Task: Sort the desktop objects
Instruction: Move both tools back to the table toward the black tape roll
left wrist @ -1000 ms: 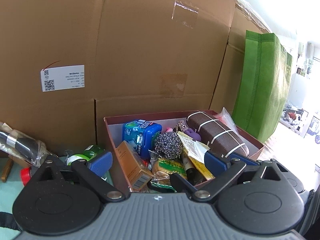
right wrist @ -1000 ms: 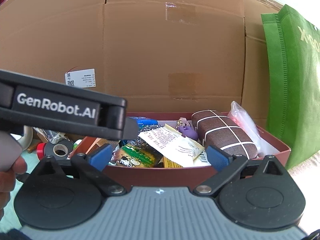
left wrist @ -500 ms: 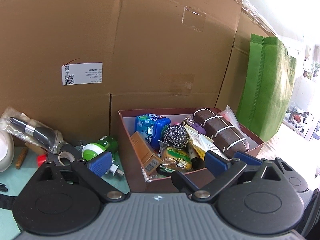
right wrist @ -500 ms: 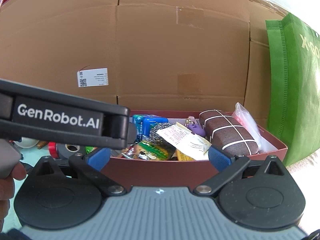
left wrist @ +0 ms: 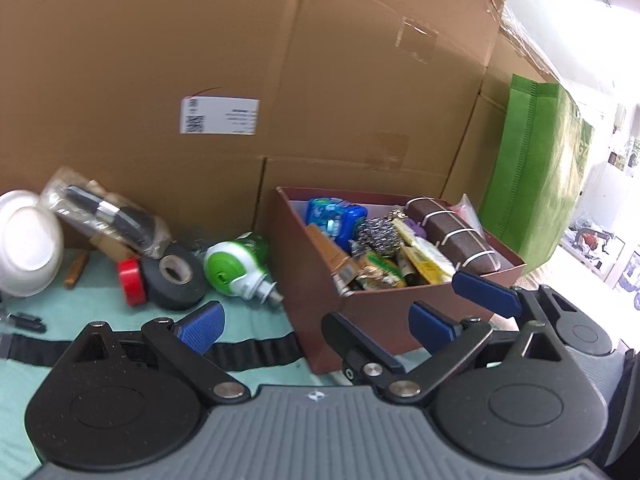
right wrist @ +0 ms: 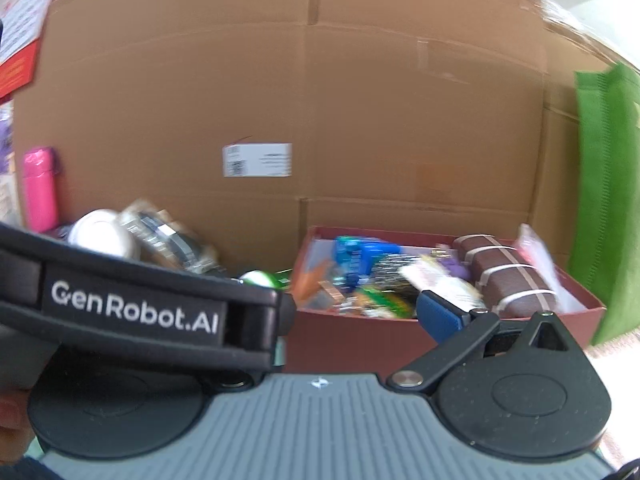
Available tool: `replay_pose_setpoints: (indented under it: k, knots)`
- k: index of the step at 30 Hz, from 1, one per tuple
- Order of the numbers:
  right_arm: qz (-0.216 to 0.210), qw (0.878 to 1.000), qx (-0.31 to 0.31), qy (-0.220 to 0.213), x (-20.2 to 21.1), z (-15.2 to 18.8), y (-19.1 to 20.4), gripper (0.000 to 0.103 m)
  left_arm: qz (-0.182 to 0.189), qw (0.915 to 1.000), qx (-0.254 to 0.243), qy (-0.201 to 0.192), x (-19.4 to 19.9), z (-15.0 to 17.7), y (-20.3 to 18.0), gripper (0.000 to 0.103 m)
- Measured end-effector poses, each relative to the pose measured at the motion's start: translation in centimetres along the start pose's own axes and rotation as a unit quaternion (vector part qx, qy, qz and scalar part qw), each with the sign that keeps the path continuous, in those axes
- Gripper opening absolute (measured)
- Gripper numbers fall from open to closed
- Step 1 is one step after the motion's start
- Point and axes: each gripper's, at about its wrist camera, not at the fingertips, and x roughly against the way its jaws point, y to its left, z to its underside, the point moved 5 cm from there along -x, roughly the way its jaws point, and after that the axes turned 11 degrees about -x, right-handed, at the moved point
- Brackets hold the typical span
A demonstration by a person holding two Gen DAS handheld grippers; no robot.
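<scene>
The left gripper (left wrist: 316, 326) hangs wide apart and empty above the pale green table mat (left wrist: 248, 320); the right gripper (right wrist: 352, 320) shows one blue pad, its other side hidden, so I cannot tell its spread; ahead, the dark red cardboard box (left wrist: 384, 316) sits crammed with clutter; only the left view shows the black tape roll (left wrist: 172, 278) and green-and-white bottle (left wrist: 236, 266); only the right shows a pink bottle (right wrist: 39, 188).
</scene>
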Motion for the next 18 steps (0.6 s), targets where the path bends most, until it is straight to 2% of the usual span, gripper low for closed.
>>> replay_pose_setpoints:
  k: [11,15,18]
  knots:
    - [-0.096,0.992,0.06,0.056,-2.0,3.7,9.0,0.101,-0.066,0.9962,0.054,0.019,2.8,4.3,8.4,0.101]
    - [-0.108,0.988,0.074,0.077,-3.3,4.9,10.8,0.101,-0.081,0.9934,0.078,0.024,2.3,4.5,11.3,0.101]
    - [-0.105,0.987,0.08,0.091,-5.1,5.5,11.3,0.101,-0.076,0.993,0.084,0.033,0.9,4.1,12.7,0.101]
